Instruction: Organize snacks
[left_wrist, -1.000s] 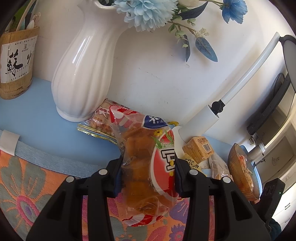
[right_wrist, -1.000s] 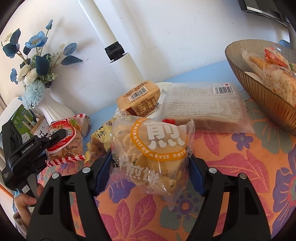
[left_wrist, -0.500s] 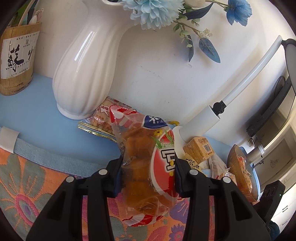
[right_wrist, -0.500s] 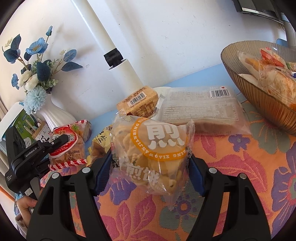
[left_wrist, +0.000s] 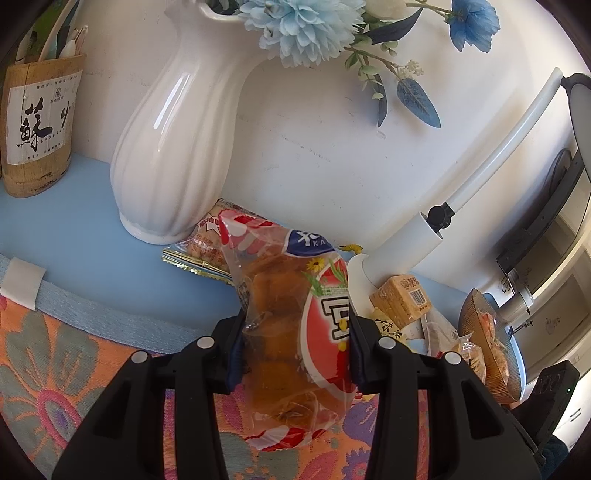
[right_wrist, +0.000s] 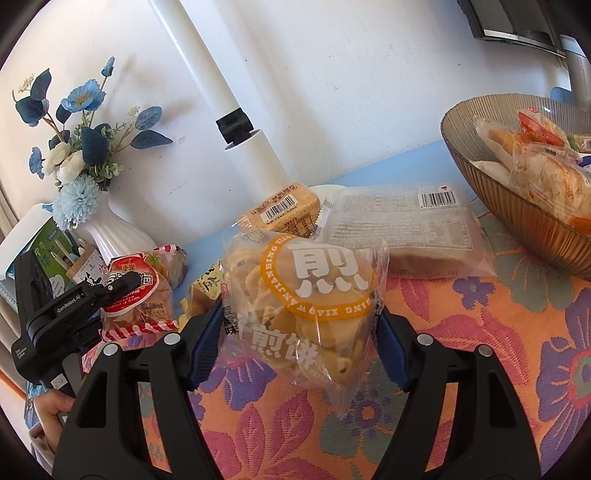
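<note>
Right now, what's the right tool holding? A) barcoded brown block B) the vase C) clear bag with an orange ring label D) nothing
C: the right tool is clamped on both sides of the clear snack bag with the orange ring label, while the barcoded block lies behind it on the table.

Black left gripper (left_wrist: 295, 347) with blue pads, around a clear bun packet (left_wrist: 291, 332) printed red, white and navy. Black right gripper (right_wrist: 295, 332), same blue pads, around a clear cracker bag (right_wrist: 306, 306) with an orange ring and white characters. Orange cloth (right_wrist: 480, 369) patterned with purple, pink and teal flowers. Light blue bench (left_wrist: 92, 236). White ribbed vase (left_wrist: 170, 147), blue flowers (left_wrist: 306, 26). Amber ribbed bowl (right_wrist: 524, 225).
</note>
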